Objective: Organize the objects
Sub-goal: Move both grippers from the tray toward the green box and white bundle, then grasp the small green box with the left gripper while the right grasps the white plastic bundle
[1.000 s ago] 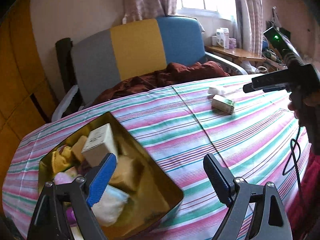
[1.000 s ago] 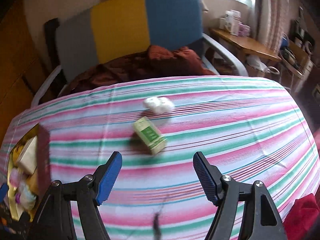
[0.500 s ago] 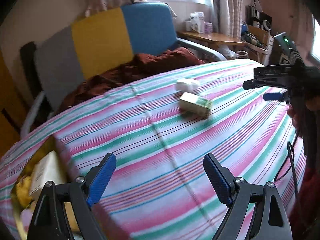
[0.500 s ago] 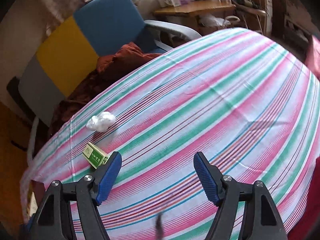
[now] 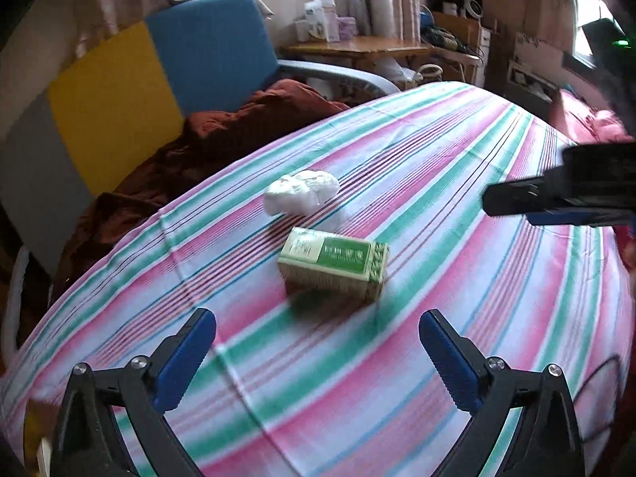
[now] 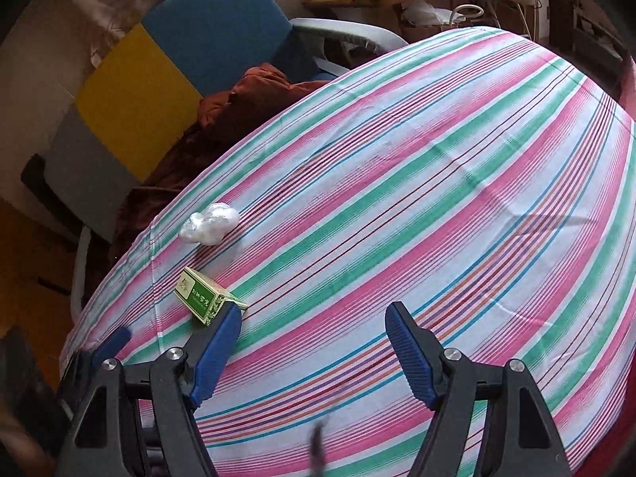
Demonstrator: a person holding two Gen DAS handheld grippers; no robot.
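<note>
Left gripper [image 5: 318, 351]: fingers spread wide, holding nothing. Box [image 5: 333, 264] at 12 o'clock, just ahead, centred between fingers, flat on striped bench [image 5: 457, 246]; long axis crosswise, 9-to-3. Wad [image 5: 301, 197] beyond box, apart.
Right gripper [image 6: 314, 338]: fingers wide apart, holding nothing; box [image 6: 203, 297] at 10 o'clock, outside its left finger.
Judgement: left nearer, better aligned.
Left view alone shows right gripper [image 5: 564, 194] side-on at 3 o'clock.

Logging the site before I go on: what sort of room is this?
Probably a lived-in home room: a table under a striped cloth, a colour-block armchair with a brown blanket, and a cluttered wooden side table by the window.
</note>
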